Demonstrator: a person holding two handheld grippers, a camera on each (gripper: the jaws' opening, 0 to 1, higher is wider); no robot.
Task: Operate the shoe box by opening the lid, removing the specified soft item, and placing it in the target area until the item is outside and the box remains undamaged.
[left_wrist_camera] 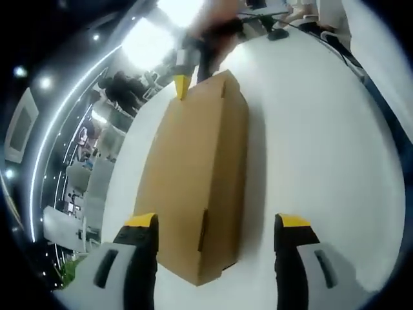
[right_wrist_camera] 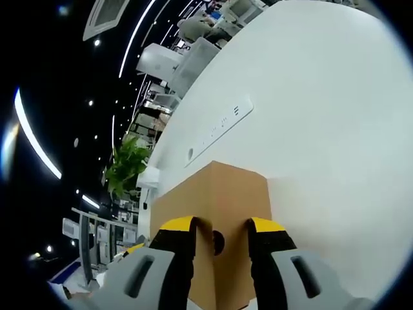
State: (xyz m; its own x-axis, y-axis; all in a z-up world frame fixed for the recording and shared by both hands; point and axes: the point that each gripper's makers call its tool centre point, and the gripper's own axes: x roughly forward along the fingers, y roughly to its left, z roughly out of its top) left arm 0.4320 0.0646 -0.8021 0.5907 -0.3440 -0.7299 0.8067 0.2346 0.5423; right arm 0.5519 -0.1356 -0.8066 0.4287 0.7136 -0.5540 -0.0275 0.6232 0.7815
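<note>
A brown cardboard shoe box (left_wrist_camera: 200, 168) lies closed on the white table (left_wrist_camera: 322, 142), its length running away from me in the left gripper view. My left gripper (left_wrist_camera: 219, 223) is open wide, its yellow-tipped fingers (left_wrist_camera: 141, 223) on either side of the box's near end without touching it. At the far end, a yellow fingertip of my right gripper (left_wrist_camera: 182, 86) meets the lid's edge. In the right gripper view that box end (right_wrist_camera: 222, 187) is very close, and my right gripper (right_wrist_camera: 219, 226) is narrowed onto the cardboard lid edge.
A blurred hand (left_wrist_camera: 219, 26) holds the right gripper. A white socket strip (right_wrist_camera: 216, 126) is set into the table (right_wrist_camera: 335, 129). A green plant (right_wrist_camera: 126, 165) and office chairs (right_wrist_camera: 193, 51) stand beyond the table edge. Dark items (left_wrist_camera: 279, 32) lie at the far end.
</note>
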